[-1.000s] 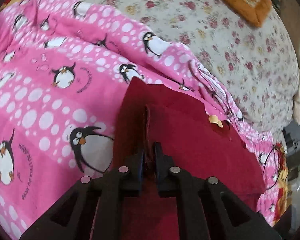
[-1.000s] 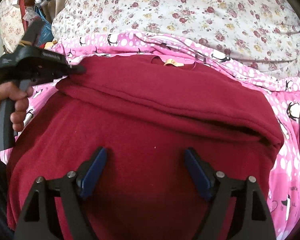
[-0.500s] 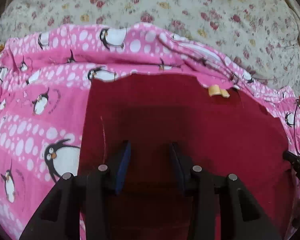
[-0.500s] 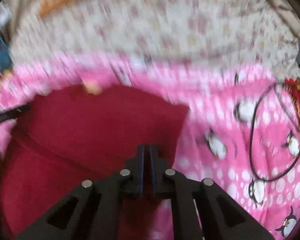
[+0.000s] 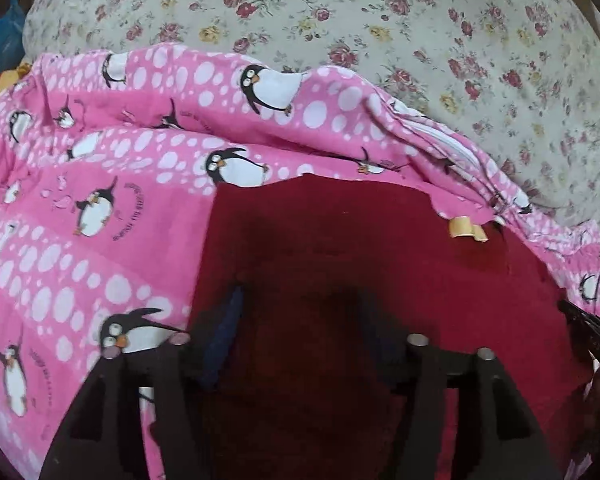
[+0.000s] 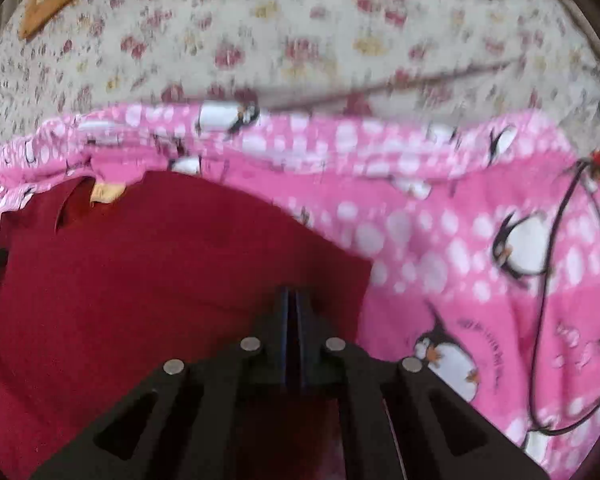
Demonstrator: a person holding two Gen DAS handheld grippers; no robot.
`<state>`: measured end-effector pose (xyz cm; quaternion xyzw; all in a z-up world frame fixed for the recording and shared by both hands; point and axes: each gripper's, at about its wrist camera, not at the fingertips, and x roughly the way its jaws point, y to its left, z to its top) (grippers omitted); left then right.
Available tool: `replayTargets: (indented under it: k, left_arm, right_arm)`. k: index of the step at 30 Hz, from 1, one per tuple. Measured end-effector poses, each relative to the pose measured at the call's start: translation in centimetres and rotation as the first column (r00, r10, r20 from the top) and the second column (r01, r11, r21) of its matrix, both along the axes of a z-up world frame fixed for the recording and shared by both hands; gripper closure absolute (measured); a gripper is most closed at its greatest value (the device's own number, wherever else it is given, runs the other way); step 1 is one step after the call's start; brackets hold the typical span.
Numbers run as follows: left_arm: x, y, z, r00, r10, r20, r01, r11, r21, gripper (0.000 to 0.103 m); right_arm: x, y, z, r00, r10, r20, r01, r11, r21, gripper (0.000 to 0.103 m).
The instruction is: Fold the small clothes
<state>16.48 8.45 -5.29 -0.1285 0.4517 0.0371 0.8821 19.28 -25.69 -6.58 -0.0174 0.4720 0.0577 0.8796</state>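
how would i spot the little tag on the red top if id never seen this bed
Start at the pink penguin blanket spread over the floral sheet. On it lies the dark red top. The tag sits at its far edge, in the neckline: a small pale yellow loop, the only light patch on the plain red cloth.

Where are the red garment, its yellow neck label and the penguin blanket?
red garment (image 5: pixel 340 240), left wrist view, flat middle.
yellow neck label (image 5: pixel 462 227), left wrist view, label's face.
penguin blanket (image 6: pixel 440 240), right wrist view, spotted pink part.
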Motion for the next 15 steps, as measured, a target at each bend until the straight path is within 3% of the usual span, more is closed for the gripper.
replayTargets:
  k: [2, 5, 7, 9, 13, 15]
  left_arm:
    - [0.2, -0.4, 0.0, 1.0, -0.009, -0.004, 0.009, 1.0, 0.001, 0.036]
    - [0.1, -1.0, 0.4, 1.0, -0.019, -0.003, 0.019, 0.999, 0.037, 0.035]
    - [-0.5, -1.1, 1.4, 1.0, 0.007, 0.001, -0.007, 0.999, 0.037, 0.037]
    - [-1.9, -1.2, 2.9, 0.999, 0.031, 0.041, -0.032, 0.999, 0.022, 0.038]
    - [-5.7, -2.7, 6.0, 0.983, 0.004, 0.186, -0.011, 0.999, 0.038, 0.038]
    - [-6.8, -3.7, 6.8, 0.973, -0.029, 0.227, 0.015, 0.998, 0.061, 0.038]
  right_arm:
    - [-0.7, 0.6, 1.4, 0.999, -0.008, 0.034, 0.009, 1.0, -0.02, 0.101]
    - [-2.9, 2.0, 3.8, 0.993, -0.029, 0.115, 0.033, 0.999, -0.034, 0.086]
    - [-5.1, 3.4, 5.7, 0.983, -0.068, 0.172, 0.077, 0.996, -0.046, 0.058]
    - [-7.0, 4.3, 7.3, 0.97, -0.118, 0.213, 0.132, 0.99, -0.054, 0.046]
    - [-9.4, 5.3, 9.4, 0.949, -0.203, 0.239, 0.224, 0.972, -0.064, 0.046]
    - [-10.5, 5.9, 10.1, 0.935, -0.234, 0.265, 0.272, 0.955, -0.118, 0.046]
